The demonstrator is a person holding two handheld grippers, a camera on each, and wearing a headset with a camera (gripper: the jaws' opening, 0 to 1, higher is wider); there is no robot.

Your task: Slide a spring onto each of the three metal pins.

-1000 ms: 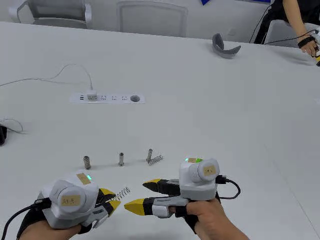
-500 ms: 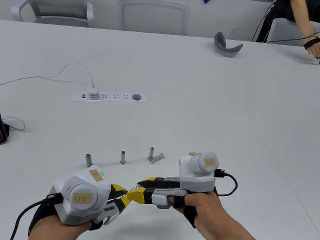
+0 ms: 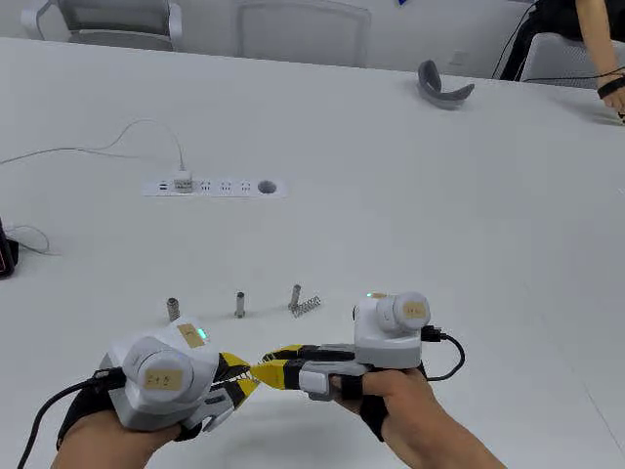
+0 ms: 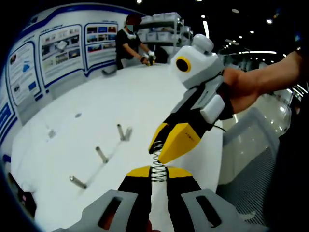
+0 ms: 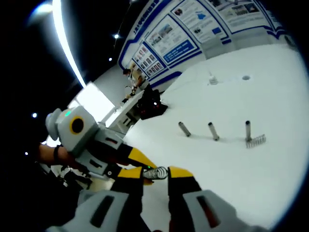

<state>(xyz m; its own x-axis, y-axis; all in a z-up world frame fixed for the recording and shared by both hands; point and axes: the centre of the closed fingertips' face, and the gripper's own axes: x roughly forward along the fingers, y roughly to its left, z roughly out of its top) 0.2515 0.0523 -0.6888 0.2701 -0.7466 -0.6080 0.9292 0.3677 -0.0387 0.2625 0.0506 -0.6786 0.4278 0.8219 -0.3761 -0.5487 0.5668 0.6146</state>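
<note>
The spring [image 4: 157, 166] was held between the two grippers, a little way in front of the pins [image 3: 239, 305] and nearer the person. The left gripper [image 4: 158, 173] had its jaws pressed almost together on one end of it. The right gripper [image 5: 157, 178] came in from the other side, tip to tip with the left one. Its jaws were squeezed in on the other end of the spring. In the head view the yellow tips met low down, with the spring showing as a thin bit of wire between them.

The three pins stood up in a row on the white table [image 3: 420, 215], each one apart from the next. All three were bare. A second spring [image 3: 307, 307] lay flat just beside the right pin [image 3: 295, 297], touching it or nearly so.

Around the pins the table was bare on every side. A power strip [image 3: 210, 187] with a cable [image 3: 107, 147] lay well behind them. A grey band [image 3: 444, 88] lay far off, near the back edge. Chairs [image 3: 298, 29] stood behind that edge.
</note>
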